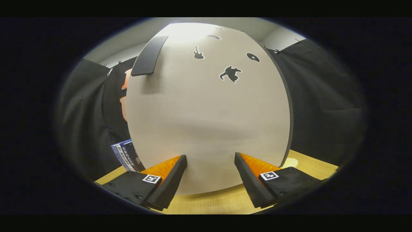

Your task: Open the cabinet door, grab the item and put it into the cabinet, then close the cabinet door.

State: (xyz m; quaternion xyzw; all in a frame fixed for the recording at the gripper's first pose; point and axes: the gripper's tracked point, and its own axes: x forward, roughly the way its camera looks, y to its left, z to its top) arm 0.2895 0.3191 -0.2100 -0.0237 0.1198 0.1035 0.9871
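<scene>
Cabinet door (209, 112) stands shut, right ahead of the empty, wide-open jaws (210, 159); its handle (149, 56) is upper left, the box (127, 154) behind left.

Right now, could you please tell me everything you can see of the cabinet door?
The cabinet door is a pale, matte panel that looks like painted board, with a dark edge down its right side. A dark bar handle sits near its upper left, and small black stickers dot the upper part. It appears shut, standing upright on the wooden table. The gripper is open just before it; contact is unclear.
</scene>
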